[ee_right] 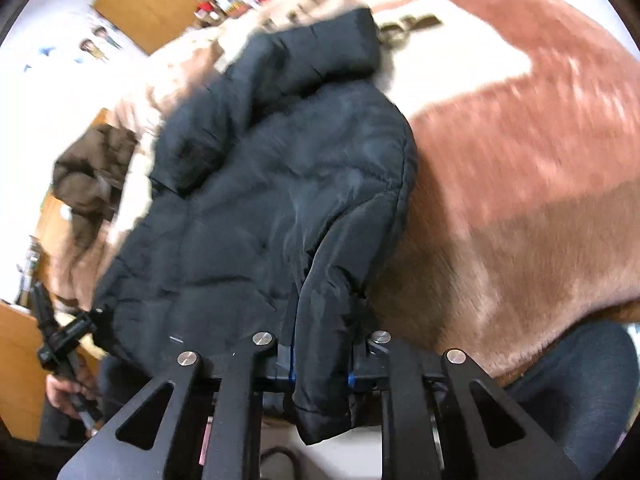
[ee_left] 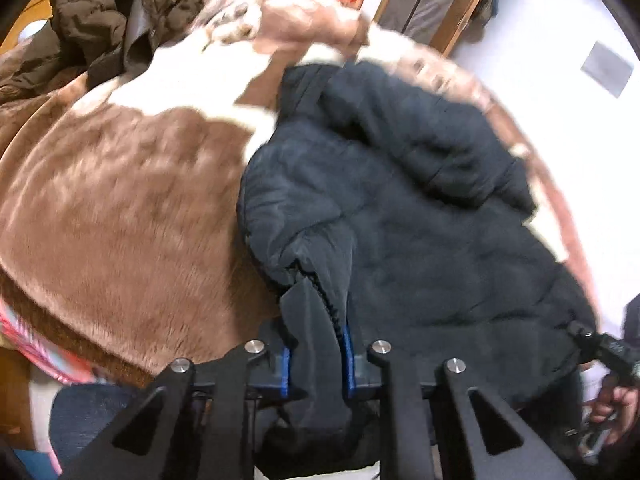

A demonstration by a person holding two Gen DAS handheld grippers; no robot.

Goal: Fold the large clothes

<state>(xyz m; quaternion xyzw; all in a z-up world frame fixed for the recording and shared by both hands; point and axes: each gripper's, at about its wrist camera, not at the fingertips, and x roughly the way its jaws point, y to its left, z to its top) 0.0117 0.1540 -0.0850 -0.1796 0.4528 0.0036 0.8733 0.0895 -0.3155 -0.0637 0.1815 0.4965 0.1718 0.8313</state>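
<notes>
Left wrist view: gripping a hem corner of the jacket (ee_left: 400, 208) in the left gripper (ee_left: 316, 344), fingers closed on a bunched fold that is spilling back between them toward the camera. Stretching away ahead of the fingers and to their right, the rest of the jacket, lying on the blanket (ee_left: 120, 208), collar at the far end. Sitting well beyond the fingers to the far left, a brown coat (ee_left: 100, 20). Showing at the lower right edge, the right gripper (ee_left: 600, 344), pinching the opposite hem corner.

Right wrist view: clamping the other hem corner in the right gripper (ee_right: 324, 340), fingers closed on a thick fold of the jacket (ee_right: 280, 168) hanging down between them. Running ahead and to the left of the fingers, the jacket body, collar farthest off; bare blanket (ee_right: 520, 160) to their right. Peeking in at the lower left, the left gripper (ee_right: 60, 332) at its own corner.

Judging the step: probably lifting the hem to carry it toward the collar. Doing it well means keeping both corners level and evenly spaced, holding the hem taut between them, moving both together so the padded body is doubling over without twisting, and guarding against the slick shell sliding out.
</notes>
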